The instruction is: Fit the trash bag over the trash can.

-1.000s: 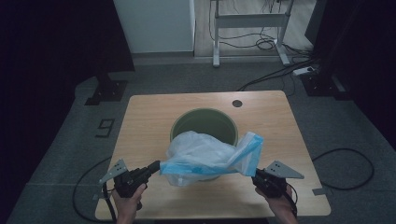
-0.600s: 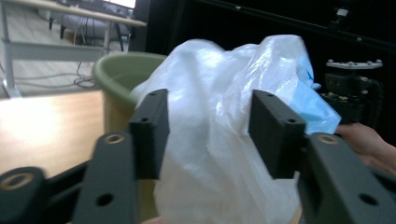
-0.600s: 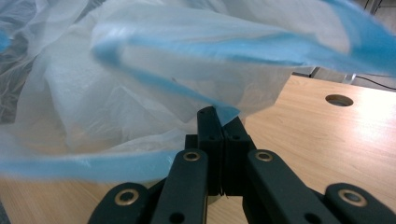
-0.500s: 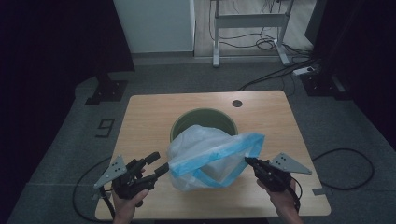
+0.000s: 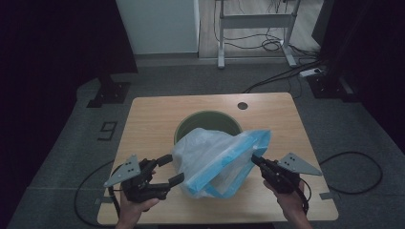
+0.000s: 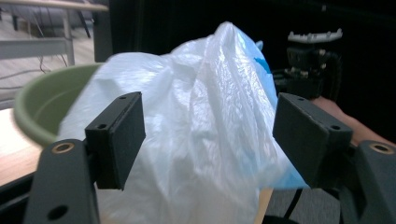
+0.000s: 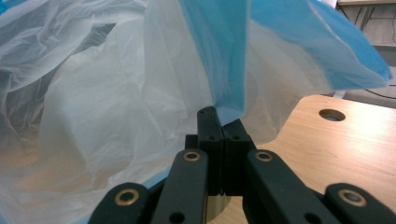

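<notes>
My left hand-held gripper (image 5: 173, 169) has just been opening, releasing the crinkled white plastic bag with blue rim (image 5: 215, 160); its jaws now stand spread. My right hand-held gripper (image 5: 253, 160) stays pinching the rim, lifted since before.

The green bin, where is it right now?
In the high view the green bin stands mid-table, just behind the plastic bag that drapes over its near rim, short of the round hole in the tabletop.

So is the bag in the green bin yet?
Not yet. Done: the plastic bag is lifted by the green bin. In hand: the right claw pinches its blue rim; the left claw has just been opening, the bag between its jaws unpinched. Left: spreading it inside the bin.
</notes>
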`<state>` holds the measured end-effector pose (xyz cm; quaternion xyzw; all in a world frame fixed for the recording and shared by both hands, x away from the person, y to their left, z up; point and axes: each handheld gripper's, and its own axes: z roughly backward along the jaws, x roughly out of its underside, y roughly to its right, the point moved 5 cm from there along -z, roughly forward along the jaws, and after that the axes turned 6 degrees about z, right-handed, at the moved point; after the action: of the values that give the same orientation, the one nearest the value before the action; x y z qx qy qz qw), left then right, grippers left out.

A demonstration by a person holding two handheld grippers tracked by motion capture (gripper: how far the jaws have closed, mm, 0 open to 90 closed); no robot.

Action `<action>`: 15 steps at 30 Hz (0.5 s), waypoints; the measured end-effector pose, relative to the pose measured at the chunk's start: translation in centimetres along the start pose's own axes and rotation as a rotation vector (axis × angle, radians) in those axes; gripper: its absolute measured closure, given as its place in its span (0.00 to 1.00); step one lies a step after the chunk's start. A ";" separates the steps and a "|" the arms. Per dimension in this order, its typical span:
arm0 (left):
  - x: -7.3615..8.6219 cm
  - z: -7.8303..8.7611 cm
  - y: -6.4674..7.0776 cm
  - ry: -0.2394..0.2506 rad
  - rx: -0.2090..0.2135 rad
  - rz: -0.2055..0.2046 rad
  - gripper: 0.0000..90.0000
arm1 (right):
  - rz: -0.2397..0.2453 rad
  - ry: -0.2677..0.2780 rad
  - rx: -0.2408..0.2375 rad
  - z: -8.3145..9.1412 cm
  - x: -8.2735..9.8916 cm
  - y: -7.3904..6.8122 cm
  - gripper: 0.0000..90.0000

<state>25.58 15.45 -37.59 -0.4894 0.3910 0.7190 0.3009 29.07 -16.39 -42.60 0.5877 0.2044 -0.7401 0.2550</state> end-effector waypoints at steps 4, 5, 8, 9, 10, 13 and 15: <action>-0.9 -2.1 0.8 -0.054 0.019 -0.015 0.25 | 0.007 -0.003 -0.002 -0.2 0.0 -0.1 0.98; -1.1 -2.6 1.0 -0.066 0.024 -0.017 0.25 | 0.007 -0.003 -0.002 -0.3 0.0 -0.1 0.98; -1.7 -4.2 1.2 -0.101 0.012 -0.025 0.27 | 0.007 -0.004 -0.003 -0.3 -0.1 -0.1 0.98; -1.7 -4.7 1.1 -0.116 0.005 -0.028 0.28 | 0.008 -0.004 -0.004 -0.3 -0.1 -0.2 0.98; -1.7 -5.2 1.1 -0.128 0.001 -0.029 0.30 | 0.009 -0.003 -0.004 -0.3 -0.1 -0.2 0.98; -1.5 -6.3 1.0 -0.148 -0.027 -0.044 0.46 | 0.008 -0.001 -0.006 -0.2 -0.1 -0.3 0.98; -1.3 -6.7 0.9 -0.160 -0.038 -0.044 0.61 | 0.010 0.000 -0.005 -0.2 -0.1 -0.2 0.98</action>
<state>28.40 9.13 -37.55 -0.4443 0.3410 0.7566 0.3374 29.08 -16.09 -42.53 0.5882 0.2035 -0.7382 0.2602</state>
